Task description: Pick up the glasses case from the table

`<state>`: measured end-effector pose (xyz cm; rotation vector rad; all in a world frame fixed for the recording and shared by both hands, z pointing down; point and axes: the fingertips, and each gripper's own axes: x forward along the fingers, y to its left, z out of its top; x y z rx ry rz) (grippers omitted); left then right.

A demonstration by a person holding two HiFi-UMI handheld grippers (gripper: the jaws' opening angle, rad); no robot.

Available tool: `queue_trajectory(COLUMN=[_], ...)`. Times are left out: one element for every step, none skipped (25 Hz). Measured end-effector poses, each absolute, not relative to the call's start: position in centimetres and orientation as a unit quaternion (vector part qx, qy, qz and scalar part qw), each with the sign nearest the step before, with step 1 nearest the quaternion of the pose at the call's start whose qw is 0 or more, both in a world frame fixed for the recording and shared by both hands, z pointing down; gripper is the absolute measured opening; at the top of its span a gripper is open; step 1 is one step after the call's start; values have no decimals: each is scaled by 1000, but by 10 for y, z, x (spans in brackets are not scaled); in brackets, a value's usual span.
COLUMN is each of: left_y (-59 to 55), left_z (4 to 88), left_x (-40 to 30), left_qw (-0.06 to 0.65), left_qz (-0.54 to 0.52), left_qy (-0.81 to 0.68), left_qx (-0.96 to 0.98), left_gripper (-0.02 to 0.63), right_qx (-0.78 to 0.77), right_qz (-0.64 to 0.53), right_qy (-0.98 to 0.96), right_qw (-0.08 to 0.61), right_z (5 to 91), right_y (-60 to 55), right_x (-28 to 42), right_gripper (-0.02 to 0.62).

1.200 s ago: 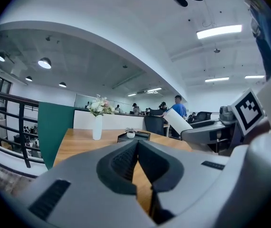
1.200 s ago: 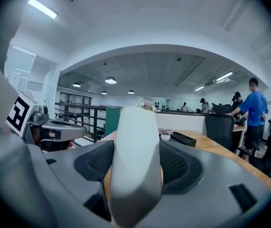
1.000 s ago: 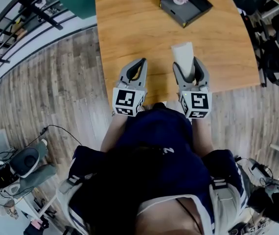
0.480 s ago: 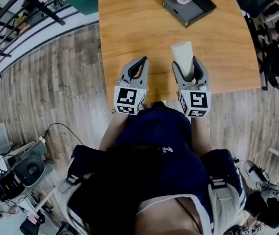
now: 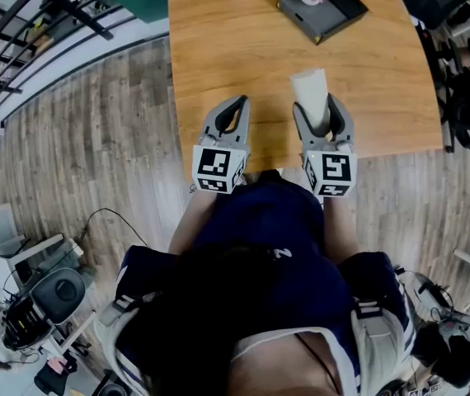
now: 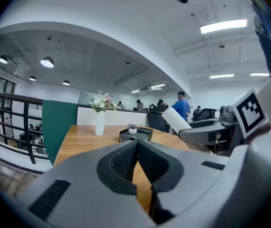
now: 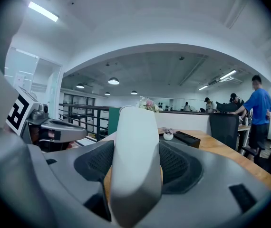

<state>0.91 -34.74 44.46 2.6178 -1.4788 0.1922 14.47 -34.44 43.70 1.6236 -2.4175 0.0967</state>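
**Item 1. Glasses case** (image 5: pixel 311 89): White and smooth, matte in finish; a rounded oblong with a blunt far end. It is above the table's near edge and clamped crosswise in the right gripper. In the right gripper view the case (image 7: pixel 134 160) fills the gap between the pads. Its near end is hidden inside the jaws, and its far end tilts up clear of the table.

**Item 2. Right gripper** (image 5: pixel 318 110): Grey moulded shell with dark ribbed pads. The jaws stand wide and press on both flanks of the case. A marker cube (image 5: pixel 328 174) sits at the rear, past the table's near edge.

**Item 3. Left gripper** (image 5: pixel 237 106): Same make, also above the table's near edge and to the left of the right gripper. In its own view the jaws (image 6: pixel 136 148) are clenched together and the ribbed pads meet in a narrow V with nothing between them.

**Item 4. Table** (image 5: pixel 218 48): Warm wood grain, flat, with square edges. The head view cuts off its far side.

**Item 5. Black tray** (image 5: pixel 334 11): Matte and rectangular, at the table's far right. It carries a small white pot (image 6: pixel 132 130) with a pinkish plant whose detail is too small to make out.

**Item 6. White vase** (image 6: pixel 99 122): Slim, holding pale flowers, at the table's far edge. The head view shows only a sliver of its base.

**Item 7. Floor** (image 5: pixel 95 139): Grey-brown planks to the left of the table.
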Motion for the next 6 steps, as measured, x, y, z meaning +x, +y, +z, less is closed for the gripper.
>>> queue_trajectory(left_y=[-347,-346,-346,-346,-346,-346], left_z=[445,446,446,446,447,447], left_x=[9,9,10,10,10,9], left_qw=[65,65,65,65,65,65], left_qz=[65,65,66,67,68,69], left_qy=[-490,-490,-489,-489,-488,-488], left_qx=[867,867,867,867,868,868], left_gripper=[3,3,3,3,3,3], right_qx=[554,554,555,555,556,556], right_qz=[33,33,33,33,34,34], right_qy=[-824,-824,-824,-823,-823,-823], right_qw=[114,114,114,114,114,114], right_z=[437,437,438,438,438,438], right_y=[-344,-344,-344,-345,-345,-346], right_x=[145,146,147,147,148,148], right_gripper=[307,307,307,307,307,307])
